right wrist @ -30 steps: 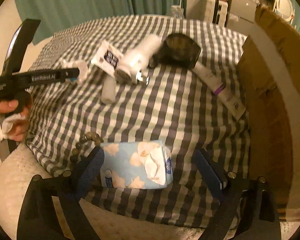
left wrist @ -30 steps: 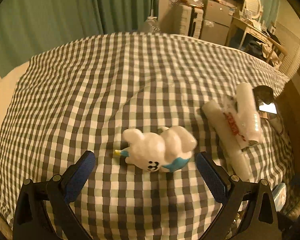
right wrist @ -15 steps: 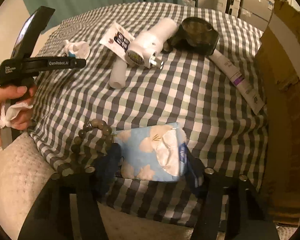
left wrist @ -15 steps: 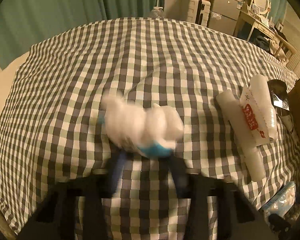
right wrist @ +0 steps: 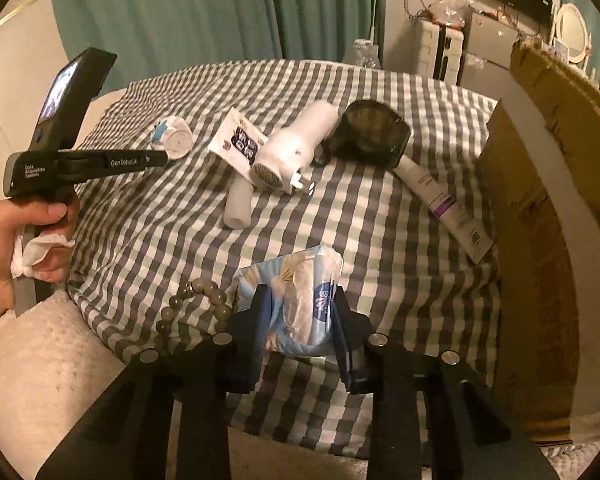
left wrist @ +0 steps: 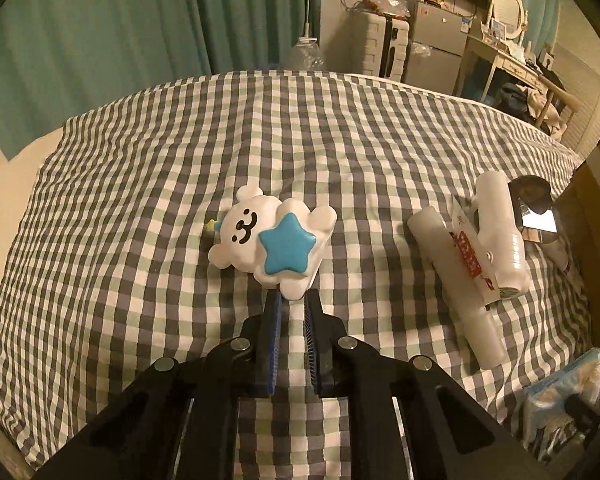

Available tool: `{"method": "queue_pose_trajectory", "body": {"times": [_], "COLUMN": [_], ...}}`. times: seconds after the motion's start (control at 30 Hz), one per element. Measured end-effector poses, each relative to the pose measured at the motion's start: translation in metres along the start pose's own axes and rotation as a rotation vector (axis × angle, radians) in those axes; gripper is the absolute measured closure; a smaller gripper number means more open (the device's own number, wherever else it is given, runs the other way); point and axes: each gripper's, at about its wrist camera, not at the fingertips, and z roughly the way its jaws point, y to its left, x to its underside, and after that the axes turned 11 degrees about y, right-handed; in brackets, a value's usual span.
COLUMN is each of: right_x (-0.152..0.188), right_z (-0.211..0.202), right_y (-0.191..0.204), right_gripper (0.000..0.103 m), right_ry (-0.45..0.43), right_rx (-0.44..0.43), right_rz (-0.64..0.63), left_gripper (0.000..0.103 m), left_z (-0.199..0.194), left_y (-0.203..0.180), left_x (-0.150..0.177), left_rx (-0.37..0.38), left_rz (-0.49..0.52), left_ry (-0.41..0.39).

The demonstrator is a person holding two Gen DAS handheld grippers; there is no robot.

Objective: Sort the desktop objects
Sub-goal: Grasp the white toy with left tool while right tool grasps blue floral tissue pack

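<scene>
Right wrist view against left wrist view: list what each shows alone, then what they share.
Only the right wrist view: the bead bracelet, purple-labelled tube, cardboard box, the hand holding the left gripper, and the right gripper closing on the tissue pack.

Only the left wrist view: the toy's face and blue star.

Both: the white bear toy in the left gripper, hair dryer, checked cloth.

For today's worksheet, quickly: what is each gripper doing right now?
Left gripper: closing on the white bear figure with a blue star.
Right gripper: closing on the blue floral tissue pack.
</scene>
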Motion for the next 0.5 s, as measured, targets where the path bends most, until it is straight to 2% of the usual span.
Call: {"method": "queue_pose_trajectory", "body": {"times": [0.13, 0.2, 0.33, 0.43, 0.47, 0.5], "right_x": [0.001, -0.002, -0.006, -0.008, -0.008, -0.008], "right_z": [-0.02, -0.033, -0.048, -0.052, -0.053, -0.056], "right_y": [-0.003, -0.002, 0.002, 0.001, 0.0, 0.0], "right_gripper": [0.077, 0.077, 0.077, 0.077, 0.077, 0.077], "right_ry": [-0.082, -0.131, -0.192, -0.206, -0.211, -0.22], "right_rx": [0.011, 0.02, 0.037, 0.04, 0.041, 0.044], "right_rz": [0.01, 0.006, -0.005, -0.003, -0.001, 0.002], "left_gripper": [0.093, 0.102, 0.102, 0.102, 0.096, 0.08], "left_z": [-0.01, -0.018, -0.038, -0.037, -0.034, -0.029], "left_y": [0.001, 0.004, -0.001, -0.001, 0.001, 0.003], "left_x": [0.0, -0.002, -0.004, -0.007, -0.008, -0.01], "left_rx": [0.013, 0.013, 0.02, 0.007, 0.014, 0.026], "left_rz": [-0.013, -0.013, 0.021, 0.032, 0.022, 0.015], "left_ry": [-0.029, -0.062, -0.126, -0.13, -0.118, -0.096]}}
